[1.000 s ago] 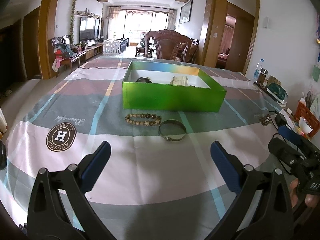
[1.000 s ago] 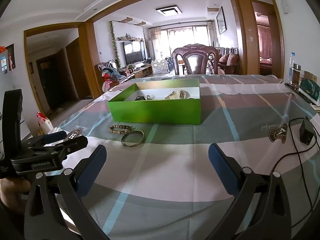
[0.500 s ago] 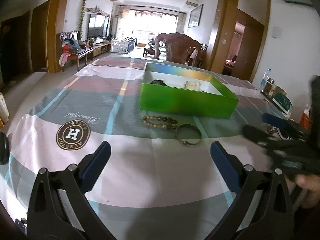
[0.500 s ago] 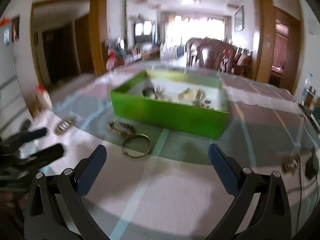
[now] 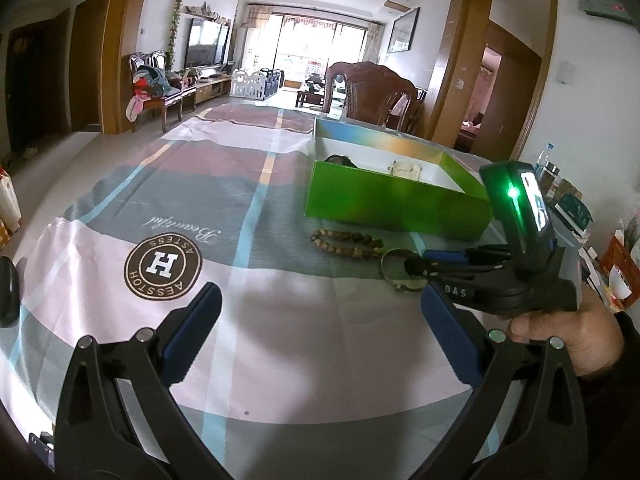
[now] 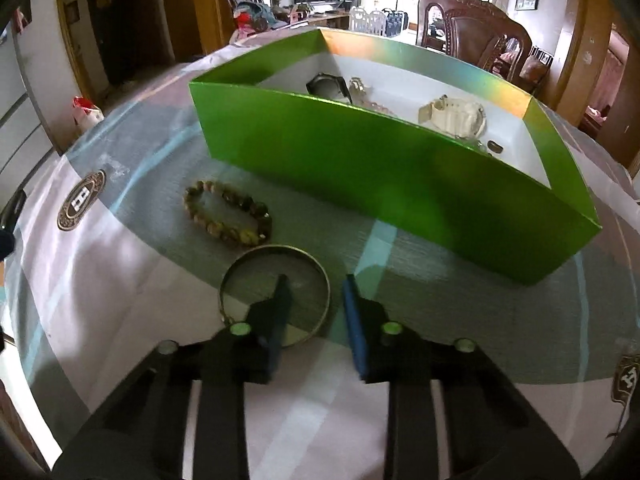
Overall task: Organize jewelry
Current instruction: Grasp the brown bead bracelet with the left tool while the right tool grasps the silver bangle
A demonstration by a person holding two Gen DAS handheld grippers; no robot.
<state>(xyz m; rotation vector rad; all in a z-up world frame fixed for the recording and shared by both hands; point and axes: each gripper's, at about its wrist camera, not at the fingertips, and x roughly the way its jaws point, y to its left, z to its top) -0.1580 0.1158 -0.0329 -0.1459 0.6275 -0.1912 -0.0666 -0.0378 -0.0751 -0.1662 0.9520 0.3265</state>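
Observation:
A thin metal bangle (image 6: 276, 246) lies flat on the tablecloth in front of the green box (image 6: 380, 168), with a brown bead bracelet (image 6: 240, 236) just left of it. My right gripper (image 6: 314, 280) points down at the bangle, its jaws closing. One finger stands inside the ring and the other outside, so the right rim sits between them with a gap still showing. In the left wrist view, the right gripper (image 5: 416, 266) reaches the bangle (image 5: 384, 268) beside the beads (image 5: 352, 252). My left gripper (image 5: 320, 294) hovers open and empty nearer the front.
The green box (image 5: 392, 204) holds a black watch (image 6: 326, 84), a white watch (image 6: 456, 114) and small pieces. A hand (image 5: 560, 340) grips the right tool. Clutter lines the table's right edge, a dark object (image 5: 8, 292) lies at the left edge, and a wooden chair (image 5: 368, 92) stands behind.
The right gripper swung in, tilted down and came onto the bangle, its jaws narrowing from wide apart. The left gripper drifted a little left and stayed open.

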